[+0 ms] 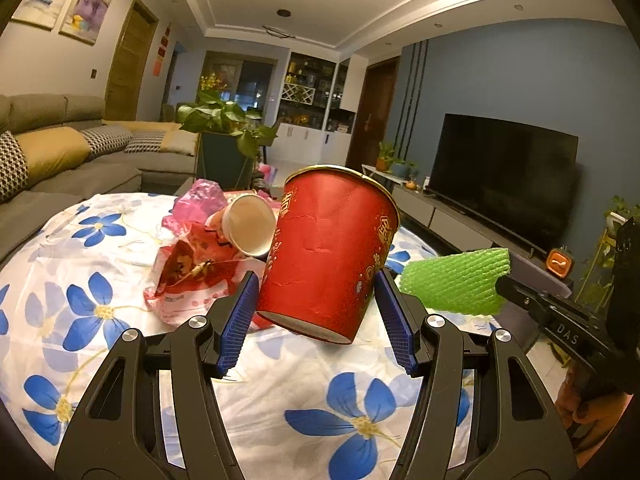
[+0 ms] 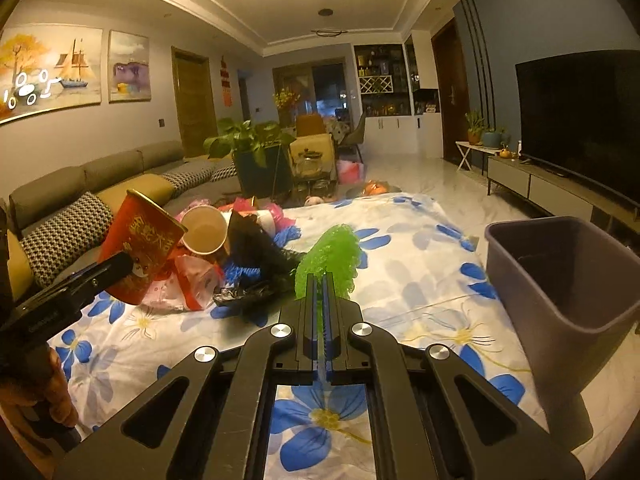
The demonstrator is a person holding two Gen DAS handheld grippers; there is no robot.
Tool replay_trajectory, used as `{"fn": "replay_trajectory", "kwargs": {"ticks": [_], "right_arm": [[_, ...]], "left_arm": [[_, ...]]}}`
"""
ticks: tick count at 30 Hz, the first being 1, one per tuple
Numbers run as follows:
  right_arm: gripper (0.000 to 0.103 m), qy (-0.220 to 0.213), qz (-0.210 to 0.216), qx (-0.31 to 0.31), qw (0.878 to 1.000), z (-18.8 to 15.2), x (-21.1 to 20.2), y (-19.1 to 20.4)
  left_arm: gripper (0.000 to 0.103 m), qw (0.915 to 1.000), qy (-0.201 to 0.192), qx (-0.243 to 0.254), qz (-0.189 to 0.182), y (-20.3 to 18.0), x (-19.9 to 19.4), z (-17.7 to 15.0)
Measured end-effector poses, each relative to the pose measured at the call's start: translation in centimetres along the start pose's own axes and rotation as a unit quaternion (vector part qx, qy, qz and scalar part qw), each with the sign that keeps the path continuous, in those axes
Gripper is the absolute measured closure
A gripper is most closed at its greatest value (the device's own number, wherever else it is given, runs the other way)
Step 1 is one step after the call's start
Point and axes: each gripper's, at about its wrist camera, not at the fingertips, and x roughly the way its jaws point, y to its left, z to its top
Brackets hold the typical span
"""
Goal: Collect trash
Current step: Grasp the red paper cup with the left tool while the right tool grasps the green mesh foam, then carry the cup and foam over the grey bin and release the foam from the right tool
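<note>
My left gripper point(image 1: 316, 292) is shut on a big red paper cup point(image 1: 332, 248) with gold print and holds it tilted above the table; the cup also shows in the right wrist view point(image 2: 140, 252). My right gripper point(image 2: 320, 280) is shut on a green foam net sleeve point(image 2: 332, 260), which also shows in the left wrist view point(image 1: 456, 280). A trash pile lies behind: a white paper cup point(image 2: 204, 230) on its side, red and pink plastic bags point(image 1: 192, 276), a black bag point(image 2: 256, 264). A grey bin point(image 2: 560, 292) stands at the right on the table.
The table has a white cloth with blue flowers point(image 2: 400, 288). A grey sofa point(image 1: 60, 160) is at the left, a potted plant point(image 2: 256, 148) behind the table, and a TV point(image 1: 504, 176) on a low cabinet at the right.
</note>
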Motion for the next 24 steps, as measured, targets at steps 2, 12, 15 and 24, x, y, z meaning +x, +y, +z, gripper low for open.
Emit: {"fn": "replay_trajectory", "kwargs": {"ticks": [2, 12, 15, 24], "right_arm": [[0.1, -0.004, -0.003, 0.001, 1.0, 0.2, -0.5, -0.3], [0.1, -0.029, -0.02, 0.006, 0.999, 1.2, -2.5, -1.5], [0.1, -0.037, -0.026, 0.005, 0.999, 1.4, -3.1, -1.8], [0.1, -0.073, -0.064, 0.009, 0.995, 2.9, -5.1, -4.2]], "left_arm": [[0.044, 1.0, 0.0, 0.002, -0.002, -0.3, 0.1, 0.0], [0.044, 0.9996, -0.005, 0.017, -0.022, -2.4, 0.7, 0.7], [0.044, 0.9993, -0.007, 0.023, -0.029, -3.2, 1.1, 1.0], [0.044, 0.9969, -0.016, 0.045, -0.063, -6.5, 2.7, 2.1]]}}
